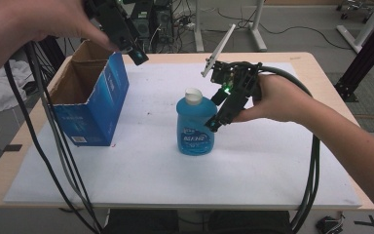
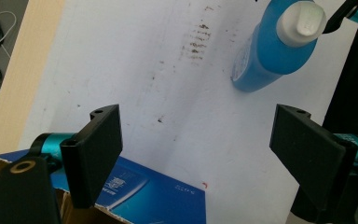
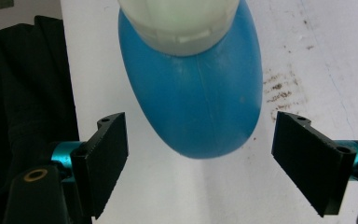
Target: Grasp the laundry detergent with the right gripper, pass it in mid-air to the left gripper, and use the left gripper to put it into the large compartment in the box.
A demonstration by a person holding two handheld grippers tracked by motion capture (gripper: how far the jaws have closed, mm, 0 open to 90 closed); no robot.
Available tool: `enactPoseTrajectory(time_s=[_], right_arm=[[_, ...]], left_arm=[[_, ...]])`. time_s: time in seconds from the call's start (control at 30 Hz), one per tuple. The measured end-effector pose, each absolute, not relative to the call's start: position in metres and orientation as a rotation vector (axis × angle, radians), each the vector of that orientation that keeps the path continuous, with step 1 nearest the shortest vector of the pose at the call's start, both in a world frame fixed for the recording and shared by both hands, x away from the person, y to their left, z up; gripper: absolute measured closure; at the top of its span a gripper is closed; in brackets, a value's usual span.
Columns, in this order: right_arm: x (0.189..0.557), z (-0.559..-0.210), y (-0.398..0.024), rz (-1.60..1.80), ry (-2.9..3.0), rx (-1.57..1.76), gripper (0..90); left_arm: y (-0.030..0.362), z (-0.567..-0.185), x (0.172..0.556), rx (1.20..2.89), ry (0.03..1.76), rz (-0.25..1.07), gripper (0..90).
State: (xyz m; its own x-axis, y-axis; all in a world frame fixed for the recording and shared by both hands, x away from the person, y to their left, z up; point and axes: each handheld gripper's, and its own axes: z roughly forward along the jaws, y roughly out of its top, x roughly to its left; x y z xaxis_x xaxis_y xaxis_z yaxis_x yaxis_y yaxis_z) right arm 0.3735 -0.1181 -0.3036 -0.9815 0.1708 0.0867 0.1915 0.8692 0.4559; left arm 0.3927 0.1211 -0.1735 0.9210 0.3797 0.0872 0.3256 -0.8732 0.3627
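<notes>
A blue bottle [image 1: 195, 129] with a white cap [image 1: 193, 96] stands upright on the white mat [image 1: 175, 180] near the table's middle. My right gripper [image 1: 216, 112] comes at it from the right, tilted down, jaws open beside its upper body. In the right gripper view the bottle [image 3: 200, 102] sits just ahead of the open right gripper [image 3: 198, 161], and the pads are clear of it. My left gripper [image 1: 137, 56] hovers open over the near right corner of the blue box [image 1: 95, 105], with nothing in the left gripper [image 2: 200, 144]. The bottle [image 2: 270, 51] lies farther off there.
The blue cardboard box [image 2: 158, 196] stands open-topped at the mat's left, flaps up. Black cables [image 1: 53, 146] trail down the left side and another cable [image 1: 311, 165] loops on the right. Dark smudges [image 2: 198, 39] mark the mat. Stand legs [image 1: 258, 29] sit beyond the table.
</notes>
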Motion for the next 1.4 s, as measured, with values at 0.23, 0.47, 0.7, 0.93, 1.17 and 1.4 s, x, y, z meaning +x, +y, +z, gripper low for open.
enactPoseTrajectory(time_s=[0.23,0.47,0.7,0.93,1.17,1.4], right_arm=[[0.374,-0.31,-0.113,-0.746,-2.99,-0.274,17.8],[0.376,-0.318,-0.115,-0.79,-2.977,-0.282,17.8],[0.376,-0.319,-0.117,-0.841,-2.961,-0.266,17.9],[0.378,-0.323,-0.118,-0.864,-2.934,-0.262,17.9],[0.379,-0.328,-0.118,-0.878,-2.928,-0.248,18.0],[0.379,-0.33,-0.117,-0.899,-2.915,-0.239,18.0]], left_arm=[[0.12,-0.174,0.393,2.737,0.511,0.218,17.1],[0.121,-0.174,0.393,2.736,0.518,0.219,17.1],[0.122,-0.173,0.393,2.733,0.518,0.217,17.1],[0.122,-0.173,0.393,2.736,0.513,0.215,17.1],[0.122,-0.173,0.393,2.733,0.52,0.216,17.1],[0.122,-0.173,0.392,2.735,0.519,0.216,17.1]])
